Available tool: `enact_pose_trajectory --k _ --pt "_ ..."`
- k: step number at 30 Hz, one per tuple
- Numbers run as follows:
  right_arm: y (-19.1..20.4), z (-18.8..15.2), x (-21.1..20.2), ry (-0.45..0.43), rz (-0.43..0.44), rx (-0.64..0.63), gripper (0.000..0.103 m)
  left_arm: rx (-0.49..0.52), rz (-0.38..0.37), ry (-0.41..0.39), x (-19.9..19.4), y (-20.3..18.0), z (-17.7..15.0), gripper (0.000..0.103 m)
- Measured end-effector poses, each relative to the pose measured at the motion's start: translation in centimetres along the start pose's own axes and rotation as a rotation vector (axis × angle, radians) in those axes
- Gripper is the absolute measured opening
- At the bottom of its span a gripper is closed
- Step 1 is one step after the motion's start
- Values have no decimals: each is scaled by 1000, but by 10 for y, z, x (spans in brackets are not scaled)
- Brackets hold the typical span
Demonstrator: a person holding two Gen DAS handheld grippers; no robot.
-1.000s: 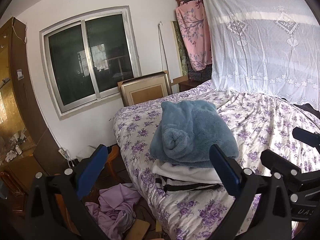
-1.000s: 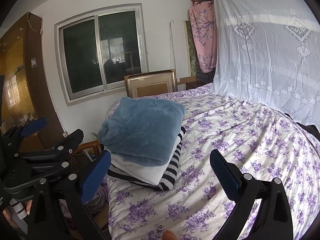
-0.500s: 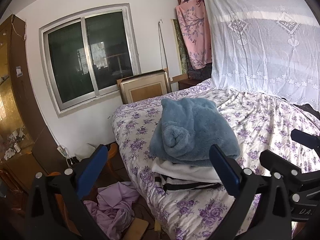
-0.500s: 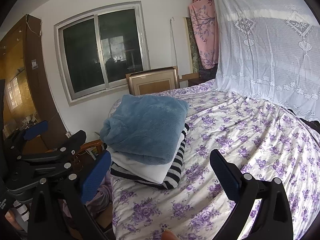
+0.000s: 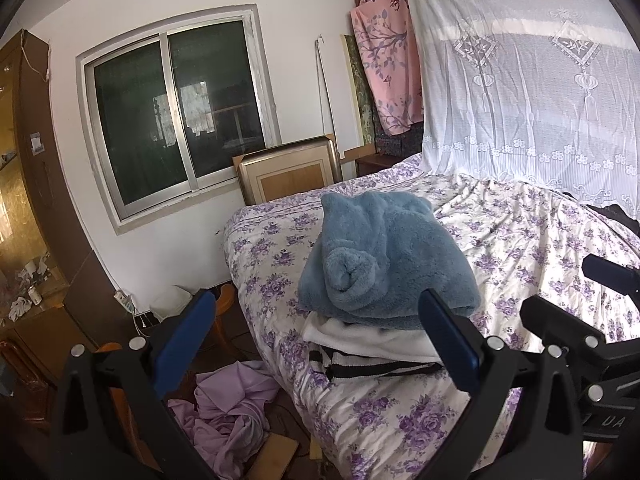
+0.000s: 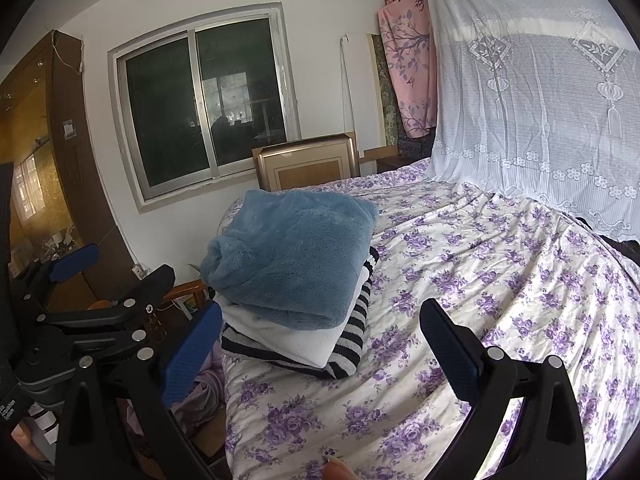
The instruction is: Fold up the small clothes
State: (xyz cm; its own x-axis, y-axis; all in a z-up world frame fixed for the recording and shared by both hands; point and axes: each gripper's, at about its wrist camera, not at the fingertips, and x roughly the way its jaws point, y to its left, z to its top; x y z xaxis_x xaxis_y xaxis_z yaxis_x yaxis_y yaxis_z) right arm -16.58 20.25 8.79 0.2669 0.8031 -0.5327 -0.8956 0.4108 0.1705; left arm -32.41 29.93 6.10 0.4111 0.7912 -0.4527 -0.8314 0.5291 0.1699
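Above the bed's near edge, both the left gripper (image 5: 316,340) and the right gripper (image 6: 320,348) hang with jaws wide apart and empty, having drawn back slightly from the stack over the last second. Near the bed's (image 6: 500,280) left corner, the blue fleece (image 6: 292,256) sits folded on the white top (image 6: 304,338) and striped top (image 6: 352,344). This pile looks finished, so the purple garment (image 5: 228,412) on the floor may be next.

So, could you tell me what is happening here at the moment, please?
A person is folding small clothes on a bed with a handheld gripper in each hand. A stack sits near the bed's corner: a blue fleece garment on top, a white garment under it, a striped garment at the bottom. The left gripper and right gripper are both open, holding nothing, short of the stack. Purple fabric lies on the floor.
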Motion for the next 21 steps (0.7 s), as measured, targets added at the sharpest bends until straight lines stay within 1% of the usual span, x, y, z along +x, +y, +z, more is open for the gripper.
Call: enact_pose_trajectory --k 21 --pt "-1 -1 -2 0 5 1 100 17 -1 2 3 -3 2 99"
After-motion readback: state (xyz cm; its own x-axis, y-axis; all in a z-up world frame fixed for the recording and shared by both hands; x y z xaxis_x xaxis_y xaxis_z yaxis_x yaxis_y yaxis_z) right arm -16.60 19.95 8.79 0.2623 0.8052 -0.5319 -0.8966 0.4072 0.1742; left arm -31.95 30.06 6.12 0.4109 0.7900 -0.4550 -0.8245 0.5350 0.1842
